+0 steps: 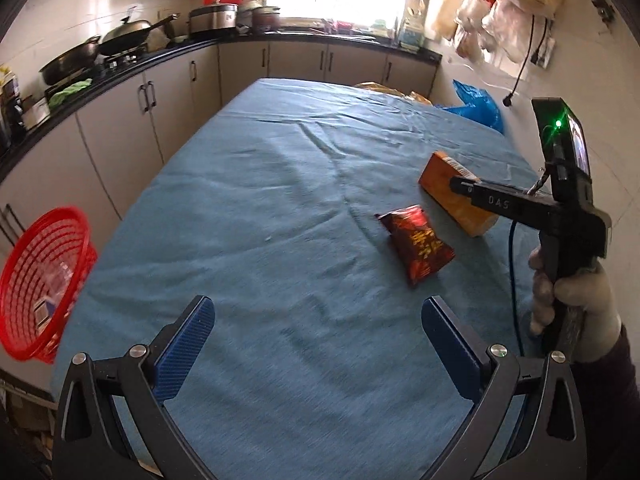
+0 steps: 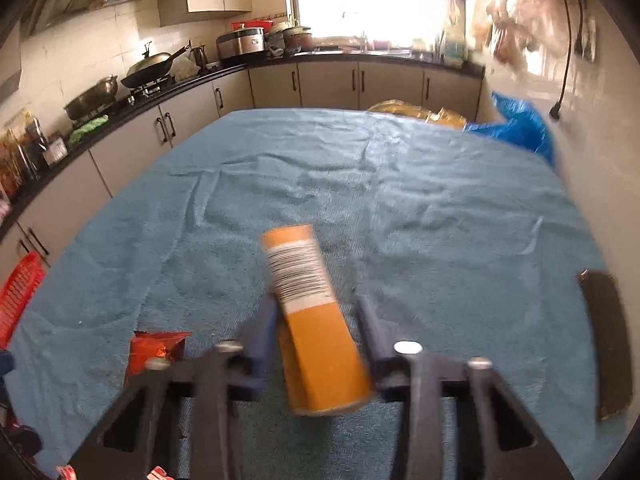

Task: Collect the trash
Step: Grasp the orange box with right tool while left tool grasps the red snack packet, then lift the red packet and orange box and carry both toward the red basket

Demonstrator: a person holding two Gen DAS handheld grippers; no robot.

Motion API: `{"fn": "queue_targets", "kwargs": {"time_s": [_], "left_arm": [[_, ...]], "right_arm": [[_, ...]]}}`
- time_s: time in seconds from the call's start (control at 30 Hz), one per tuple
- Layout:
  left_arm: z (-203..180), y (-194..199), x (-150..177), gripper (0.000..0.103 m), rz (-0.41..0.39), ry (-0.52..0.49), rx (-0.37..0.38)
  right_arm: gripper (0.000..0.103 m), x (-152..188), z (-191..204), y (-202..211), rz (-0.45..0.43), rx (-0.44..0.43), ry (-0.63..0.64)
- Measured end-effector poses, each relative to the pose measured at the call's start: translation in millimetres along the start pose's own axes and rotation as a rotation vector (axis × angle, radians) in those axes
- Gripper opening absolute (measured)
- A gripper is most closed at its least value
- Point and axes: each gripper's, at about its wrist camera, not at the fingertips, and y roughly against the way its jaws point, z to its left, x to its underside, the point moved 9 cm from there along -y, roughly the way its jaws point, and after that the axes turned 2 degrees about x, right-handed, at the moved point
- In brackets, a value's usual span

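Observation:
An orange box with a barcode label lies between the fingers of my right gripper; the left finger touches it, the right finger stands a little apart, and the view is blurred. In the left wrist view the same box rests on the blue cloth with the right gripper over it. A red snack packet lies beside the box; it also shows in the right wrist view. My left gripper is open and empty over the cloth. A red basket hangs at the table's left edge.
The table is covered by a blue cloth. A dark flat object lies at its right edge. A blue plastic bag and a yellow bag sit at the far end. Kitchen counters run along the left and back.

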Motion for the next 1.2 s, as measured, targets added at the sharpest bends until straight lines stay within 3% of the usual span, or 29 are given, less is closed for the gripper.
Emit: {"fn": "queue_targets", "kwargs": {"time_s": [0.2,0.4,0.6,0.67,0.73,0.8,1.2], "left_arm": [[-25.4,-32.3,-18.2,0.103,0.045,0.036,0.061],[-55.8,-67.5,-32.7,0.102,0.088,0.011,0.080],[-67.6,-96.2,-32.2,0.086,0.122,-0.018,0.057],[-69.6,-100.4,-31.1,0.080,0.119,-0.033,0.035],[-70.1,-96.2,-30.7,0.052,0.113,-0.046,0.035],[-69.1,-89.8,-30.6,0.033,0.112,-0.043,0.060],[-24.4,-26.6,-20.7,0.033,0.013,0.029,0.076]], "right_arm": [[0.025,1.1,-18.2,11.6,-0.020,-0.004,-0.084],[0.025,3.5,-27.3,15.0,-0.012,-0.024,-0.139],[0.025,5.9,-32.5,18.2,-0.013,-0.044,-0.182],[0.025,6.0,-33.7,18.6,-0.017,-0.041,-0.188],[0.025,5.4,-33.5,20.0,-0.028,-0.029,-0.186],[0.025,4.0,-34.2,22.8,-0.047,-0.006,-0.176],[0.025,-4.5,-33.6,40.9,-0.154,0.066,-0.153]]}}
